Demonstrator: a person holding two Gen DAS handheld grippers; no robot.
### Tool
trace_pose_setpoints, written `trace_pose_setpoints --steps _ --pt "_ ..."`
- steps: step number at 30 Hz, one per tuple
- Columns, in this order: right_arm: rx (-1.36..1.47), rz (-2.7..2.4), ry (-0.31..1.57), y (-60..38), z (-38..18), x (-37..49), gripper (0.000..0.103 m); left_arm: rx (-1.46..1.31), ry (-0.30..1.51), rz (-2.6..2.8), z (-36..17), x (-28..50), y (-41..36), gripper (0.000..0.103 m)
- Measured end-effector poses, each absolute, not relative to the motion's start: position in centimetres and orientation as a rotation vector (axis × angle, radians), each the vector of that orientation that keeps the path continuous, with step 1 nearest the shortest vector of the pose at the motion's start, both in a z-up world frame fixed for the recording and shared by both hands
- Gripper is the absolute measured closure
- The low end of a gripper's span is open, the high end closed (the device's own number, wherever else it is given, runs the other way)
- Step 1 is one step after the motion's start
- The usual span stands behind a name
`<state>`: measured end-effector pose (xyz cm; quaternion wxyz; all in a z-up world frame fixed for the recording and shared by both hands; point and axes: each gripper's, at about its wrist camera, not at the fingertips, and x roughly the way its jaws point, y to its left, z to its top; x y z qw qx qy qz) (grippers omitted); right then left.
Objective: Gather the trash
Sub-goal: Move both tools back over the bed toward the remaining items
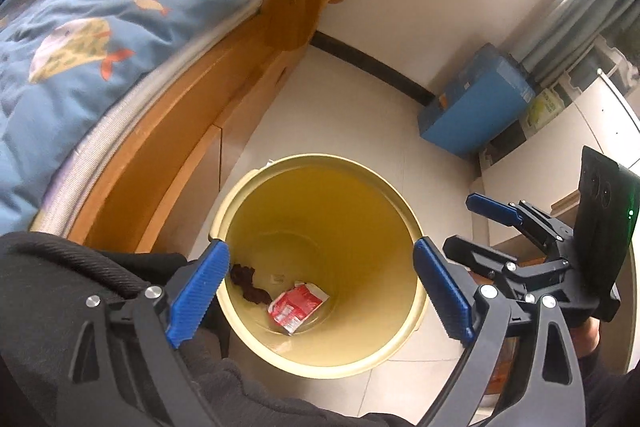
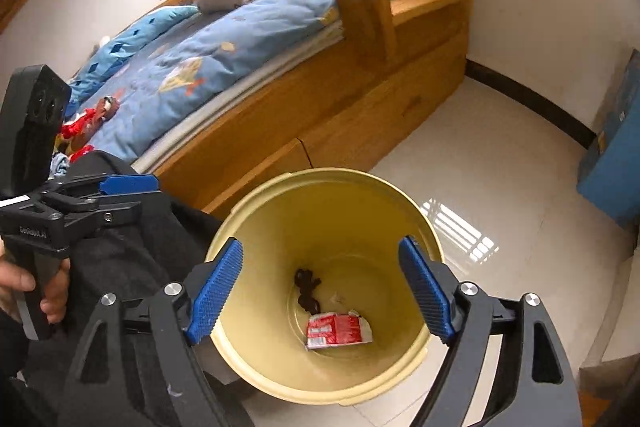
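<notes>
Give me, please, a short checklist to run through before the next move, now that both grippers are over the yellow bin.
1. Left gripper empty, jaws apart: ok.
2. Right gripper empty, jaws apart: ok.
3. Red wrapper lying on the bottom of the yellow bin: ok.
4. Dark scrap also inside the bin, beside the wrapper: ok.
5. Bin upright on the floor next to the bed frame: ok.
6. More trash left to collect elsewhere in the room: cannot tell.

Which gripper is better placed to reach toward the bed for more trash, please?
Probably the left gripper: open, empty, and on the bed side of the yellow bin; the right gripper sits farther away.
</notes>
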<state>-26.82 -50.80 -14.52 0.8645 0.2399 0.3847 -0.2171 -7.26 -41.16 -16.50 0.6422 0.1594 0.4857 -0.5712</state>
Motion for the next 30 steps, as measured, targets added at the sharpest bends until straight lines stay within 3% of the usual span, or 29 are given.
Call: trace_pose_setpoints --steps 10,11,23,30 --pt "0.390 -0.439 0.699 -48.9 -11.8 -23.7 0.014 0.267 0.993 -1.256 -12.3 -5.3 -36.4 0.007" --pt "0.374 -0.430 0.690 -48.7 -11.4 -23.2 0.008 0.239 0.979 -1.240 -11.7 -4.8 -35.5 0.006" --pt "0.152 -0.125 0.538 -40.8 -6.2 -12.7 0.008 0.059 0.769 -0.773 -6.0 2.9 -18.9 0.004" --pt "0.004 0.121 0.490 -33.7 -4.6 -6.4 0.008 -0.026 0.756 -0.491 -5.2 6.5 -10.4 0.004"
